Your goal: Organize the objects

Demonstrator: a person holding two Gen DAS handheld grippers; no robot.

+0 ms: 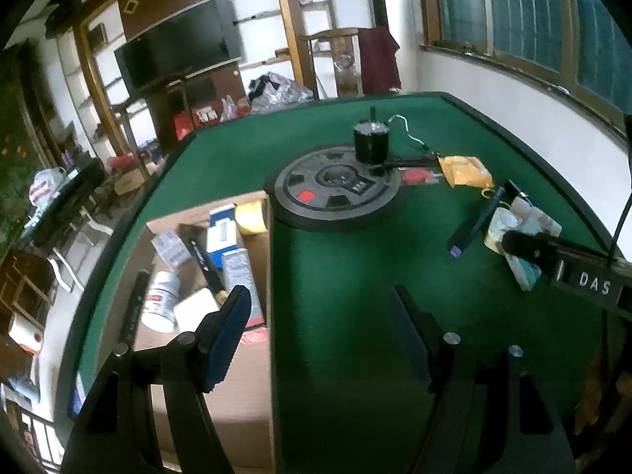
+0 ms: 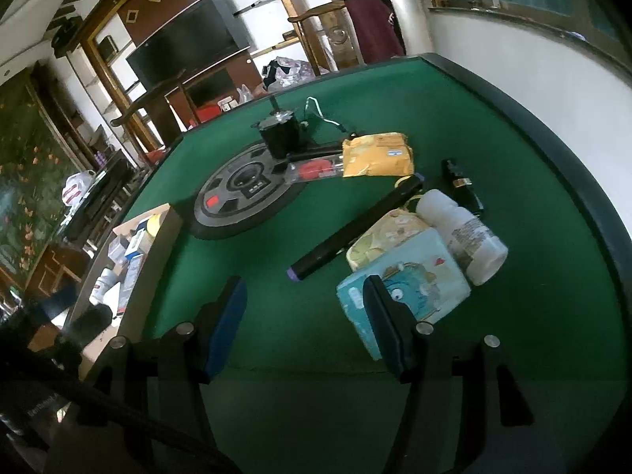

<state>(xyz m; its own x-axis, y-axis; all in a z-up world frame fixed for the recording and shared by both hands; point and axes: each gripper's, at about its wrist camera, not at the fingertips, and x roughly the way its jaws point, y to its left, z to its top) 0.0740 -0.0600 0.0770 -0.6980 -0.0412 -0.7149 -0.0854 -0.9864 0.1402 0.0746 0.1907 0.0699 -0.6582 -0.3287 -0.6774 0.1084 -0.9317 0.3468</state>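
Two tongs, both spread and pinching nothing: the left tongs (image 1: 320, 331) hang over the cardboard box (image 1: 252, 379) edge, the right tongs (image 2: 304, 320) beside one blue tissue pack (image 2: 410, 288). Near it lie one black tube (image 2: 355, 229), one white bottle (image 2: 462, 233), one yellow pouch (image 2: 375, 154). That box holds several cartons and one white jar (image 1: 160, 300). One round black disc (image 2: 245, 193) sits mid green counter (image 2: 493, 126); shelves and a television stand behind.

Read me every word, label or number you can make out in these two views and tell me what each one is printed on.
"DAS": white letters on the black right gripper, seen in the left wrist view.
White printed label on the white plastic bottle: too small to read.
Print on the orange-yellow soft packet: blurred.
Labels on the boxes and the white jar in the brown cardboard box: blurred.
Small marks at the hub of the grey round disc: unreadable.
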